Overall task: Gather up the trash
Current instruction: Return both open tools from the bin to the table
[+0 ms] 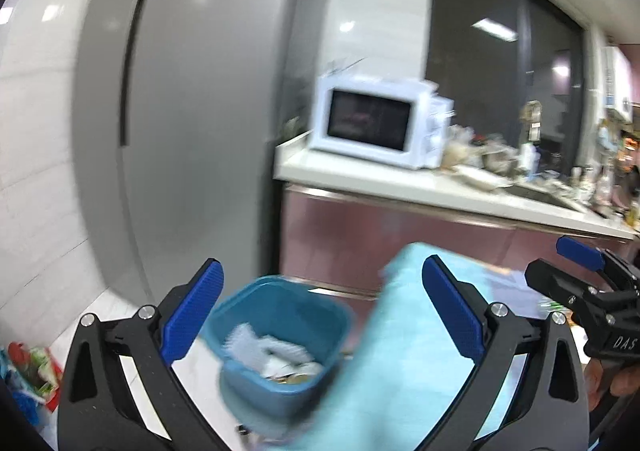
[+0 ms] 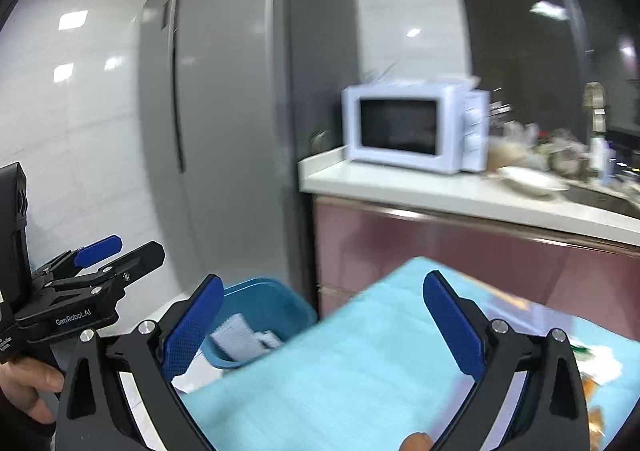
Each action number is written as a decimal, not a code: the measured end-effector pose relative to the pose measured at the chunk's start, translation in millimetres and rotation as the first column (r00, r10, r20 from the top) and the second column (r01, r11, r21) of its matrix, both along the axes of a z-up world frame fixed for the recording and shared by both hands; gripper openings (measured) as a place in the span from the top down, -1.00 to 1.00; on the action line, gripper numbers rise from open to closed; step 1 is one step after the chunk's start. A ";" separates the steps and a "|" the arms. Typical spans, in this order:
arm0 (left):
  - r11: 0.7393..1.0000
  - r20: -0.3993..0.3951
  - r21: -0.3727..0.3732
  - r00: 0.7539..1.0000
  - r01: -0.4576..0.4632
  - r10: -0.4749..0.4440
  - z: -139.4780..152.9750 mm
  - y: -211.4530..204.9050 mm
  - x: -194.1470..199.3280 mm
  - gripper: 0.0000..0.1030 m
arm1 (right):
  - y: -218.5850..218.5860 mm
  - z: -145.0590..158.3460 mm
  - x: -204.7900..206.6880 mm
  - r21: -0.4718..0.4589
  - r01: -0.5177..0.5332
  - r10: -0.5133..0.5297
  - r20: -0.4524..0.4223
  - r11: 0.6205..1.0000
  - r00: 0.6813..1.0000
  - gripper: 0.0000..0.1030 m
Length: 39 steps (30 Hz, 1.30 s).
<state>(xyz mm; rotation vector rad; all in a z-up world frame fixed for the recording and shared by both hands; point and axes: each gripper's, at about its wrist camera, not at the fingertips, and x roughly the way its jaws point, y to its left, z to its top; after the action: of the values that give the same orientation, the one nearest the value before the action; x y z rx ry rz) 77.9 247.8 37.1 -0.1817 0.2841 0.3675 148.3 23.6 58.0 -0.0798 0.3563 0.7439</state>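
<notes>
A blue trash bin (image 1: pixel 280 339) stands on the floor by the fridge, with crumpled white paper (image 1: pixel 272 351) inside it. In the right wrist view the bin (image 2: pixel 264 311) sits past the corner of a table covered in light blue cloth (image 2: pixel 360 371). My left gripper (image 1: pixel 322 267) is open above the bin and the cloth's edge, with nothing between its pads. My right gripper (image 2: pixel 323 279) is open over the cloth and also empty. Each gripper shows in the other's view: the right gripper (image 1: pixel 552 261) at the right edge, the left gripper (image 2: pixel 138 247) at the left. Some wrappers (image 2: pixel 596 363) lie on the cloth at right.
A tall grey fridge (image 1: pixel 192 111) fills the left. A white microwave (image 1: pixel 380 123) sits on a pale counter (image 1: pixel 400 183) over pink cabinets, with cluttered dishes further right. Colourful packets (image 1: pixel 32 375) lie on the floor at far left. A hand (image 2: pixel 28 383) holds the left gripper.
</notes>
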 end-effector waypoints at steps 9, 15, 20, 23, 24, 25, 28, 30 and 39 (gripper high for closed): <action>0.980 0.004 0.072 0.982 0.187 -0.188 -6.4 -137.2 11.6 -0.89 | -145.2 -10.8 -42.0 0.018 0.283 -0.283 0.092 0.959 0.955 -0.87; 0.954 -0.044 0.093 0.958 0.286 -0.283 -32.6 -205.9 12.4 -0.89 | -216.7 -26.2 -71.8 0.019 0.445 -0.444 0.113 0.895 0.889 -0.87; 0.939 -0.062 0.084 0.942 0.335 -0.330 -45.7 -240.0 9.8 -0.89 | -250.4 -35.3 -91.9 0.046 0.525 -0.526 0.089 0.850 0.846 -0.87; 0.925 -0.071 0.088 0.929 0.369 -0.363 -48.8 -256.6 10.4 -0.89 | -260.8 -41.0 -100.5 0.037 0.559 -0.560 0.086 0.828 0.824 -0.87; 0.918 -0.078 0.090 0.922 0.386 -0.380 -52.1 -265.3 10.8 -0.89 | -263.5 -42.6 -103.4 0.033 0.562 -0.563 0.081 0.826 0.822 -0.87; 0.913 -0.089 0.094 0.917 0.397 -0.389 -54.1 -270.5 12.4 -0.89 | -265.7 -44.3 -104.9 0.030 0.570 -0.570 0.079 0.821 0.817 -0.87; 0.894 -0.123 0.088 0.895 0.440 -0.429 -60.3 -284.0 18.3 -0.89 | -279.0 -52.3 -109.3 0.020 0.597 -0.597 0.055 0.802 0.800 -0.87; 0.884 -0.147 0.084 0.883 0.460 -0.446 -64.6 -290.7 25.5 -0.89 | -283.9 -56.0 -109.6 0.017 0.606 -0.607 0.036 0.795 0.794 -0.87; 0.862 -0.243 0.026 0.840 0.506 -0.486 -79.7 -312.7 70.9 -0.89 | -294.0 -70.4 -89.6 -0.018 0.615 -0.616 -0.023 0.788 0.788 -0.87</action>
<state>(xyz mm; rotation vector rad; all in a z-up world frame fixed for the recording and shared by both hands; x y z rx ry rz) 148.8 -64.8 -42.5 0.0287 0.5288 -0.1215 58.6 -270.3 -12.5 0.0407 0.3834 0.0875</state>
